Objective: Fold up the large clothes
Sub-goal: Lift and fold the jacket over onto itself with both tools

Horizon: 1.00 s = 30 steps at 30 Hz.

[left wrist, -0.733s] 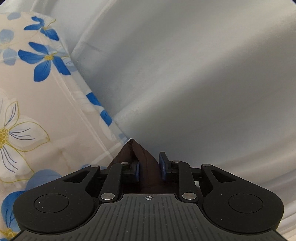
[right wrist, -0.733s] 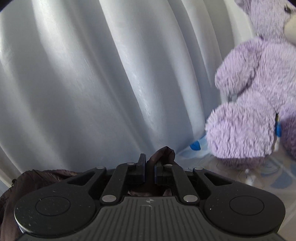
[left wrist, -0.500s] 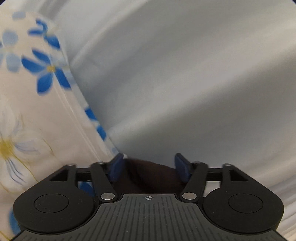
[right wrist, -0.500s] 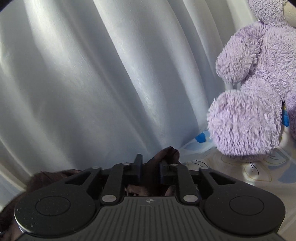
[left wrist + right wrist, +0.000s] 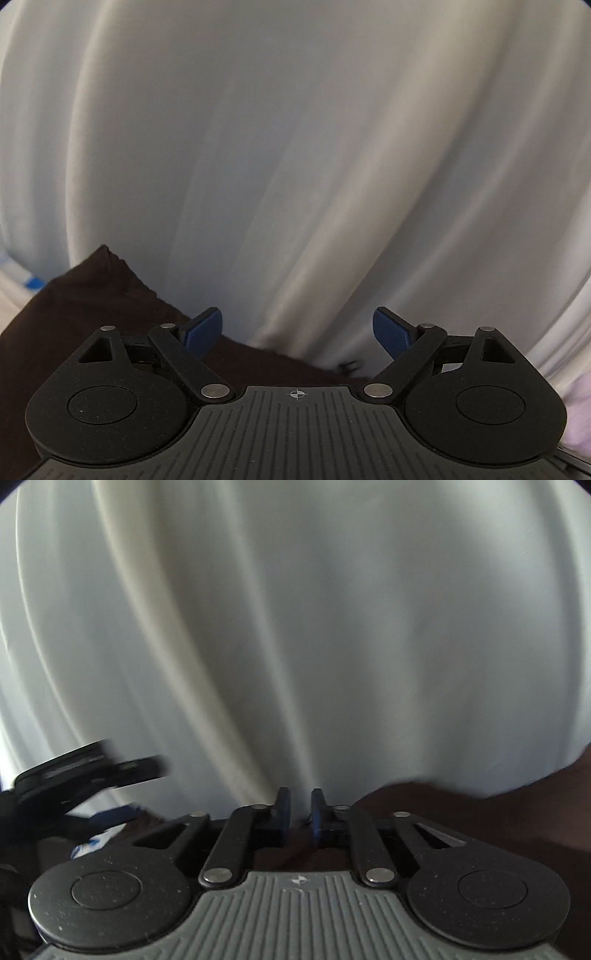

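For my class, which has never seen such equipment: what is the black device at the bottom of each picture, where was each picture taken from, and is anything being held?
Each picture comes from a camera on a hand-held two-finger tool, looking forward along its fingers. In the left tool's view, the left gripper is open, holding nothing; the dark brown garment lies below it. In the right tool's view, the right gripper has its fingers nearly together, but blur hides whether cloth is pinched. The white curtain hangs behind.

Blur and cut-offs
We couldn't resolve the smeared left gripper (image 5: 92,775); dark garment (image 5: 92,314) ran off frame, under the housing.
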Each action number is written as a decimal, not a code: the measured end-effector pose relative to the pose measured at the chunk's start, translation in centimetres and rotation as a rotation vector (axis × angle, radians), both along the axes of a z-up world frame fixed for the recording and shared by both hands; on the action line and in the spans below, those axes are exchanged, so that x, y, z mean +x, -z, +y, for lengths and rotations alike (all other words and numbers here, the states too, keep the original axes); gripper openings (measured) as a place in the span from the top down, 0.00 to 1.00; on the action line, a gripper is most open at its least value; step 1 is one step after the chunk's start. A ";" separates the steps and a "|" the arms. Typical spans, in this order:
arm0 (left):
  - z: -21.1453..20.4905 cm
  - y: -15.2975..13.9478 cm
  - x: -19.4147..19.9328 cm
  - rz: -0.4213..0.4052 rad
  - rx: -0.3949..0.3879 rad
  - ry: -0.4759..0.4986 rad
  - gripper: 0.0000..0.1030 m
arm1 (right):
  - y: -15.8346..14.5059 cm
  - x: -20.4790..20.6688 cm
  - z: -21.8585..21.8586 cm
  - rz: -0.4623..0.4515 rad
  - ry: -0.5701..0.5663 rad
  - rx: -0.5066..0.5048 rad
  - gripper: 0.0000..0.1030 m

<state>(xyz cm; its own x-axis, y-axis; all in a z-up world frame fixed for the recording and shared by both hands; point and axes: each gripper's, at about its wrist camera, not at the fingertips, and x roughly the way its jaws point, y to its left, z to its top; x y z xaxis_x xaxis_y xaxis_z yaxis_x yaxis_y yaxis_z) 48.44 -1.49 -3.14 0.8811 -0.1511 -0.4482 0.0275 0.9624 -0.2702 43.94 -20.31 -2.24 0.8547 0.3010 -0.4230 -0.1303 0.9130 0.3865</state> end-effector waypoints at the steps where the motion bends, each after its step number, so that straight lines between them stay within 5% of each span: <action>1: -0.6 1.3 0.3 0.004 0.065 -0.005 0.10 | 1.4 0.9 0.7 0.039 -0.014 0.001 0.91; 5: -0.6 6.4 0.4 0.037 0.148 -0.020 0.10 | 7.4 1.4 -0.4 0.100 0.048 0.036 1.00; 10: -0.7 6.8 1.2 0.090 0.166 -0.037 0.10 | 7.5 1.6 -0.1 0.094 0.029 0.003 1.00; 13: 1.3 6.2 1.1 0.055 0.250 -0.079 0.10 | 6.5 1.0 -0.3 0.092 -0.011 0.031 1.00; 17: 5.8 5.2 0.9 0.029 0.337 -0.166 0.10 | 5.3 -0.3 -4.8 0.075 0.026 -0.077 1.00; 19: 8.5 5.3 0.4 0.054 0.254 -0.191 0.10 | 5.7 -0.8 -9.3 0.112 0.117 -0.126 1.00; 23: 11.2 5.9 -0.1 0.052 0.095 -0.189 0.08 | 6.7 -3.4 -17.4 0.106 0.227 0.055 1.00; 25: 11.0 6.6 0.7 0.068 0.083 -0.189 0.07 | 7.9 -4.0 -19.2 0.094 0.242 0.182 1.00; 30: 12.7 7.3 0.6 0.063 -0.025 -0.185 0.06 | 9.1 -4.4 -20.9 0.098 0.230 0.307 1.00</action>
